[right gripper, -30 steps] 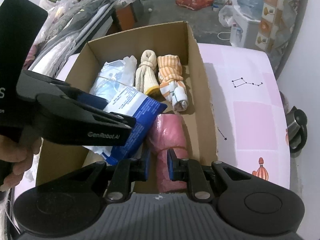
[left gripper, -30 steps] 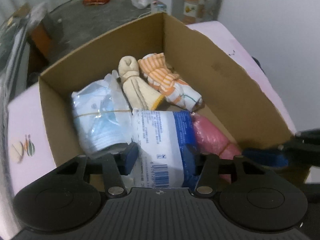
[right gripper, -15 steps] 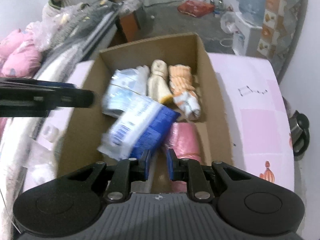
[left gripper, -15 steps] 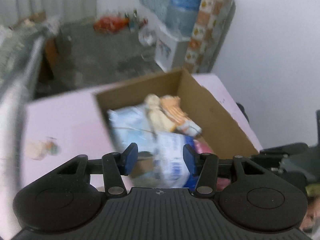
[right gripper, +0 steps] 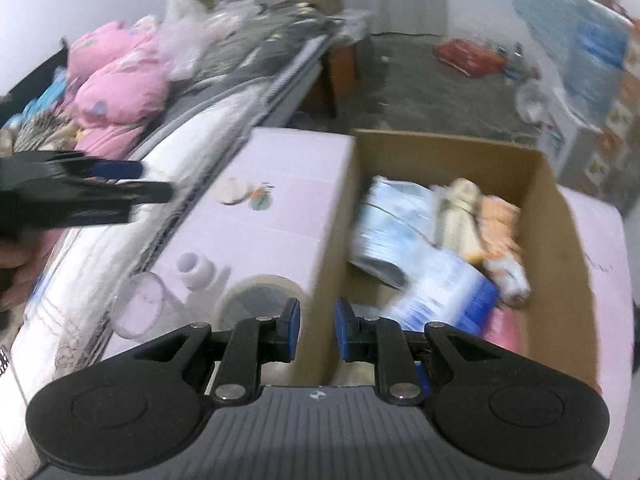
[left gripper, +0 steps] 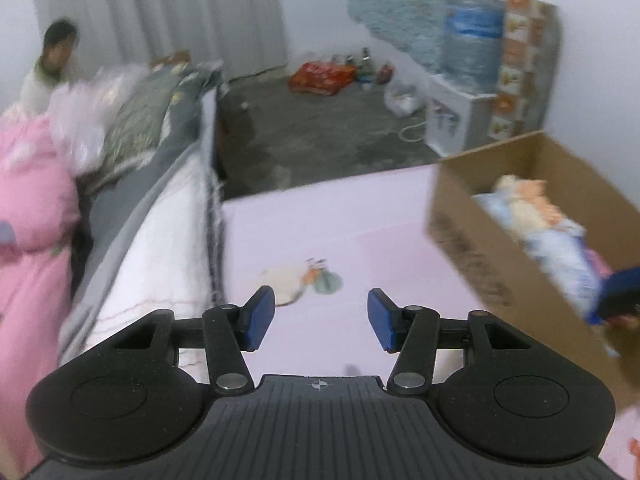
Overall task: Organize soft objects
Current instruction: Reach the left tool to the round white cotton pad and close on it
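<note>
A cardboard box point(right gripper: 560, 240) stands on the pink table point(right gripper: 280, 168) and holds a blue-and-white pack point(right gripper: 440, 292), a pale blue packet point(right gripper: 388, 216), a cream roll point(right gripper: 460, 208), an orange striped roll point(right gripper: 500, 232) and a pink bundle point(right gripper: 504, 328). The box also shows at the right of the left wrist view point(left gripper: 472, 248). My left gripper point(left gripper: 321, 318) is open and empty over the bare table, left of the box. My right gripper point(right gripper: 317, 330) is slightly open and empty above the box's left wall.
A clear cup point(right gripper: 140, 308), a small white bottle point(right gripper: 196, 268) and a tape roll point(right gripper: 260, 300) stand on the table left of the box. A bed with pink bedding point(right gripper: 116, 96) runs along the left. A person point(left gripper: 52, 60) sits behind it.
My left gripper has let go of the blue-and-white pack in the box, opened wide and swung left over the bare table. My right gripper has pulled back and left and opened slightly.
</note>
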Motion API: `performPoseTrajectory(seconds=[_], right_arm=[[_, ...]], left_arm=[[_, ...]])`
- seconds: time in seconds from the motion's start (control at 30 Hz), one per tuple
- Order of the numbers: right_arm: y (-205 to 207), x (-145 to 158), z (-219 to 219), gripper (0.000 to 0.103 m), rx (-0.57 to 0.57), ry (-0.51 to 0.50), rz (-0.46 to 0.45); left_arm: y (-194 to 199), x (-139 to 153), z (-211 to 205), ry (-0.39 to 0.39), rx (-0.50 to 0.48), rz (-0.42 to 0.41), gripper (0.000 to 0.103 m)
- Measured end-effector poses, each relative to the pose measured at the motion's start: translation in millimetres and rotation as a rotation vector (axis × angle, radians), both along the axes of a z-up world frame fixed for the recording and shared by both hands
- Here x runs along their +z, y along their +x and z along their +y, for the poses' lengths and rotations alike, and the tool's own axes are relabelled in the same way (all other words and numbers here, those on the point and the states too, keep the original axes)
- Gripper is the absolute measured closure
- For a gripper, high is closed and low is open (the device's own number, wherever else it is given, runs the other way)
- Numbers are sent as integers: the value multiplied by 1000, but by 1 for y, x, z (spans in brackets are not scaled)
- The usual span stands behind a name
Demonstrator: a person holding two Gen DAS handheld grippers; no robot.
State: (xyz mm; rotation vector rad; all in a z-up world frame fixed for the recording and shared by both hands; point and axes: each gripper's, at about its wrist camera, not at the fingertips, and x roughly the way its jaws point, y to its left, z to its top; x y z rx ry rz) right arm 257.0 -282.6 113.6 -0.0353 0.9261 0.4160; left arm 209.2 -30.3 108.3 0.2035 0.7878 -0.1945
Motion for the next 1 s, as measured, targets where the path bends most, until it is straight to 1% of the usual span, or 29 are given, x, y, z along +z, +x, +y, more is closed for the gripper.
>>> performPoseTrajectory(seconds=[0.07, 0.13, 0.17, 0.23, 0.3, 0.33, 0.37, 0.43, 0.47, 0.53, 0.57, 0.63, 0.67, 0.73, 0.77, 0.83, 0.9, 0.97, 1.0], right_arm=[[6, -4, 18, 74, 30, -21, -11], [16, -13, 40, 74, 62, -54, -2], [21, -18, 49, 74, 73, -66, 1], [36, -25, 72, 74, 103, -93, -4], [51, -31, 91, 74, 121, -96, -12], [59, -33, 98, 74, 128, -95, -8], [67, -35, 106, 74, 138, -93, -3], [74, -39, 116, 74, 150, -95, -4], [77, -41, 121, 74, 159, -102, -8], [79, -43, 132, 74, 182, -122, -17], [78, -43, 134, 74, 190, -130, -26], [76, -43, 139, 74, 202, -141, -50], [76, -42, 140, 74, 208, -146, -59], [79, -45, 142, 74, 205, -142, -60], [81, -47, 143, 74, 203, -143, -49], [84, -51, 142, 74, 197, -143, -30], [86, -56, 143, 74, 191, -154, -25], [86, -60, 142, 74, 190, -155, -18], [86, -61, 142, 74, 185, -153, -13]], left_arm=[[21, -18, 13, -23, 34, 20, 53], [42, -38, 31, -68, 63, 48, 54], [52, -48, 40, -104, 84, 63, 54], [71, -67, 59, -212, 126, 88, 54], [87, -84, 74, -316, 175, 115, 54], [91, -90, 79, -350, 182, 120, 54], [96, -96, 81, -372, 189, 114, 54], [99, -100, 85, -388, 224, 83, 54], [103, -104, 87, -407, 232, 84, 54], [110, -112, 89, -450, 228, 129, 54], [110, -115, 90, -459, 221, 117, 54], [109, -115, 88, -455, 207, 97, 59], [109, -116, 86, -459, 195, 91, 72], [108, -121, 84, -482, 162, 108, 91], [108, -123, 83, -491, 156, 118, 91], [105, -125, 80, -484, 152, 109, 93], [103, -124, 79, -484, 158, 98, 99], [101, -126, 80, -479, 170, 88, 103], [99, -126, 80, -480, 183, 80, 103]])
